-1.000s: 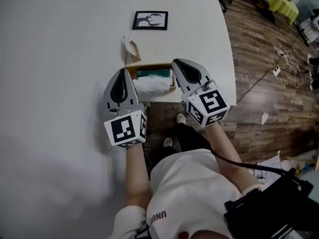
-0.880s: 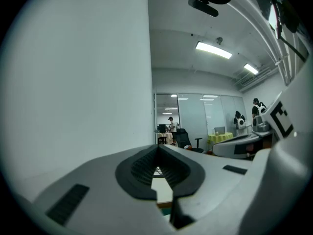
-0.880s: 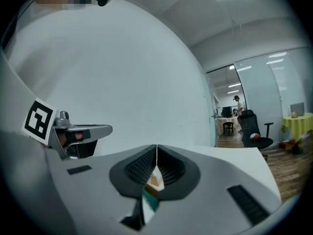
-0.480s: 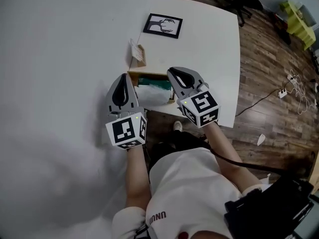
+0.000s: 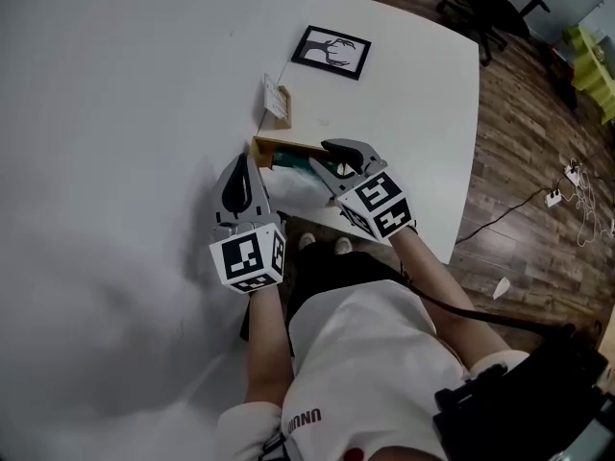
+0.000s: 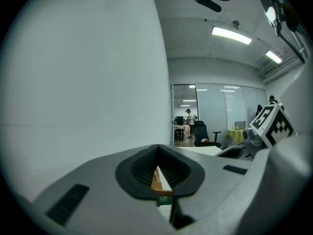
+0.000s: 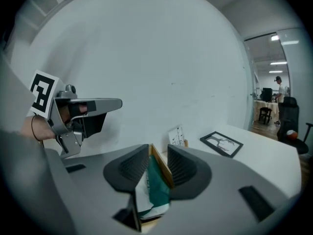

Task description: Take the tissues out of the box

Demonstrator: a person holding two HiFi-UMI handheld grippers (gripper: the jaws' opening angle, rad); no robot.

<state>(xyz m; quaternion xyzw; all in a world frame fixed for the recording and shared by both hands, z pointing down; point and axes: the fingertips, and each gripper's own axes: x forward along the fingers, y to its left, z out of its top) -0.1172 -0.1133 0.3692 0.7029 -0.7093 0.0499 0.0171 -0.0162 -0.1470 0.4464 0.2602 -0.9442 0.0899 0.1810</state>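
We see a matt brown cardboard box [image 5: 286, 149] on a smooth white table [image 5: 413, 113], holding crinkly green-and-white plastic-wrapped tissues [image 7: 156, 192].

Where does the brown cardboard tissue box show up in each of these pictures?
Head view: brown cardboard tissue box, just above centre.
Left gripper view: the box, low centre, only a sliver.
Right gripper view: the box, low centre, larger.
Shared landmark: the white wall beside it.

Dark letters beginning "UNU" [image 5: 302, 417] stand on the person's white shirt [image 5: 360, 353], well behind both pairs of jaws. The print on the small white card [image 5: 277, 101], beyond the jaws on the counter, is too small to read.
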